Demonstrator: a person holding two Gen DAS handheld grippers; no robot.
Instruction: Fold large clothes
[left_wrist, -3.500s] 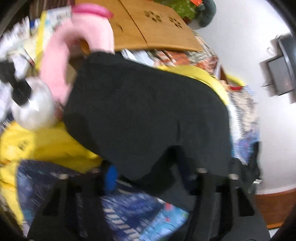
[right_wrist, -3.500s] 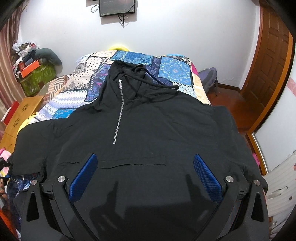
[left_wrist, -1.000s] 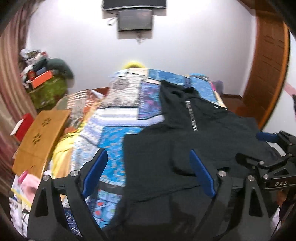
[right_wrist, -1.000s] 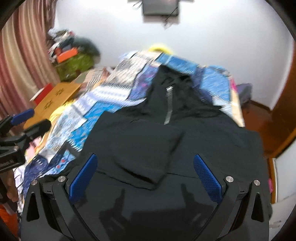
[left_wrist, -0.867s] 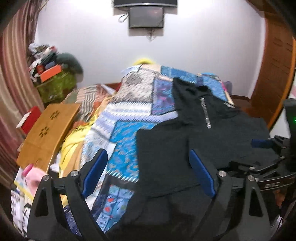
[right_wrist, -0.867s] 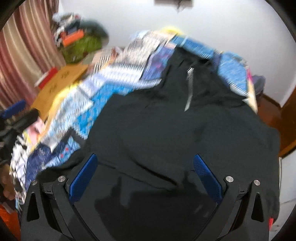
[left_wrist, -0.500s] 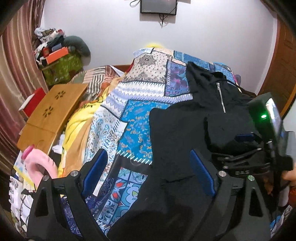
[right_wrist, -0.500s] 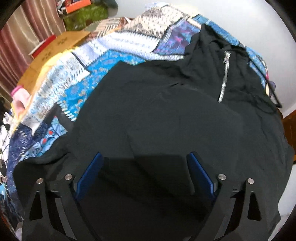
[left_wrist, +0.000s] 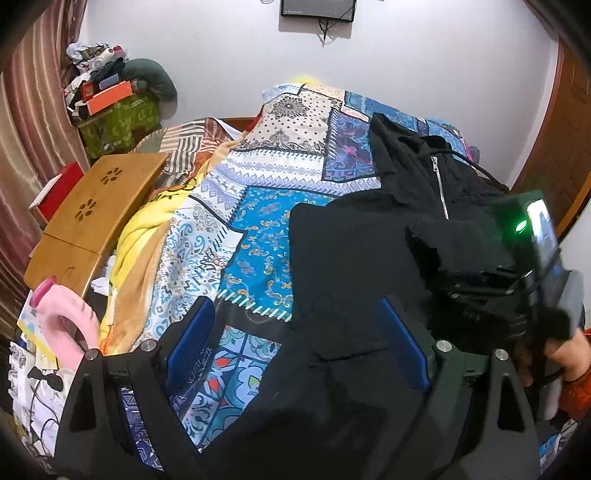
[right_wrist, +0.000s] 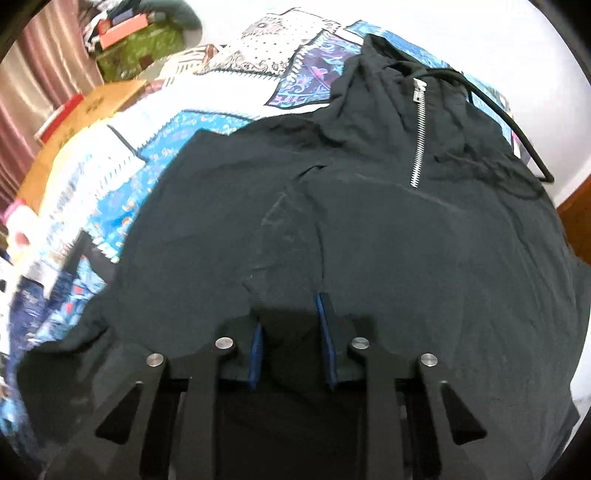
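A black hoodie (left_wrist: 354, 258) with a silver half zip (right_wrist: 418, 129) lies face up on the patterned quilt (left_wrist: 258, 229). One sleeve is folded across its chest. My left gripper (left_wrist: 295, 339) is open and empty above the hoodie's lower left edge. My right gripper (right_wrist: 290, 325) has its jaws nearly closed on a fold of the hoodie's folded sleeve (right_wrist: 291, 332). In the left wrist view the right gripper's body (left_wrist: 517, 273) sits over the hoodie's right side.
A wooden lap table (left_wrist: 92, 210) and a yellow blanket (left_wrist: 136, 236) lie left of the quilt. A pink curved pillow (left_wrist: 62, 328) is at the lower left. A green box with clutter (left_wrist: 110, 118) stands in the far corner. A wooden door (left_wrist: 569, 147) is on the right.
My right gripper has dropped to the hoodie and its jaws have closed in on the folded sleeve. My left gripper has drawn back and left, staying open.
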